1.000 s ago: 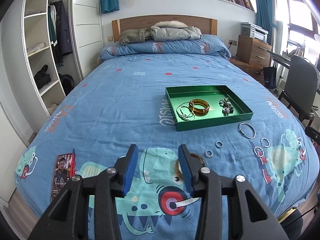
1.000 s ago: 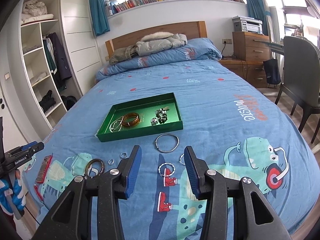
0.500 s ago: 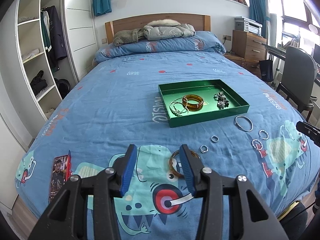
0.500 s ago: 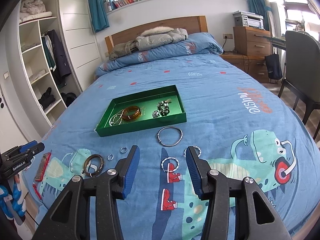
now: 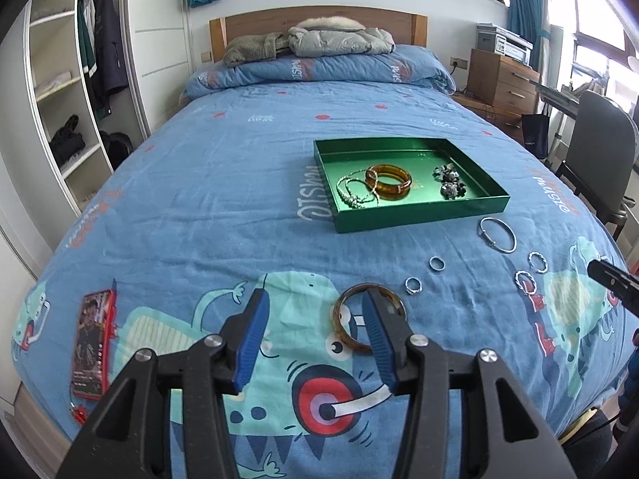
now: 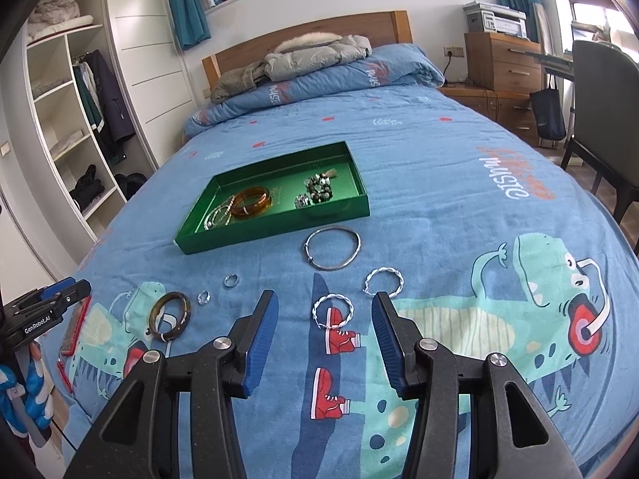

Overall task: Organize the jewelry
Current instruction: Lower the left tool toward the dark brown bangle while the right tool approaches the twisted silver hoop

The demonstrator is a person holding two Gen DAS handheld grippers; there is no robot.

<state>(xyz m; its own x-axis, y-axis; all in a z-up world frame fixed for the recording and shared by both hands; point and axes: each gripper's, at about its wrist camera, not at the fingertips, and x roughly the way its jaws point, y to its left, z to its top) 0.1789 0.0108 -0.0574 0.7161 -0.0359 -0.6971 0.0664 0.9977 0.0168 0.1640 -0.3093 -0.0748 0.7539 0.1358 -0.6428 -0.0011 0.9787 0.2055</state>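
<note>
A green tray (image 5: 419, 215) (image 6: 279, 227) sits on the blue bed and holds an amber bangle (image 5: 388, 181), a bead bracelet (image 5: 355, 195) and dark beaded pieces (image 5: 449, 181). On the bedspread in front of it lie a brown bangle (image 5: 351, 319) (image 6: 170, 314), two small rings (image 5: 436, 263) (image 5: 413, 285), a large silver bangle (image 5: 497, 234) (image 6: 332, 247) and two twisted silver hoops (image 6: 332, 311) (image 6: 384, 278). My left gripper (image 5: 315, 307) is open, its right finger over the brown bangle. My right gripper (image 6: 324, 319) is open just short of the nearer twisted hoop.
A red phone (image 5: 92, 335) lies at the bed's front left edge. Pillows and jackets (image 5: 319, 44) are piled at the headboard. A wardrobe (image 5: 60, 99) stands left; a dresser (image 5: 501, 84) and chair (image 5: 599, 151) stand right.
Both grippers have moved forward and lower toward the bedspread. The brown bangle now lies under my left gripper's right finger. The twisted hoop sits closer between my right fingers.
</note>
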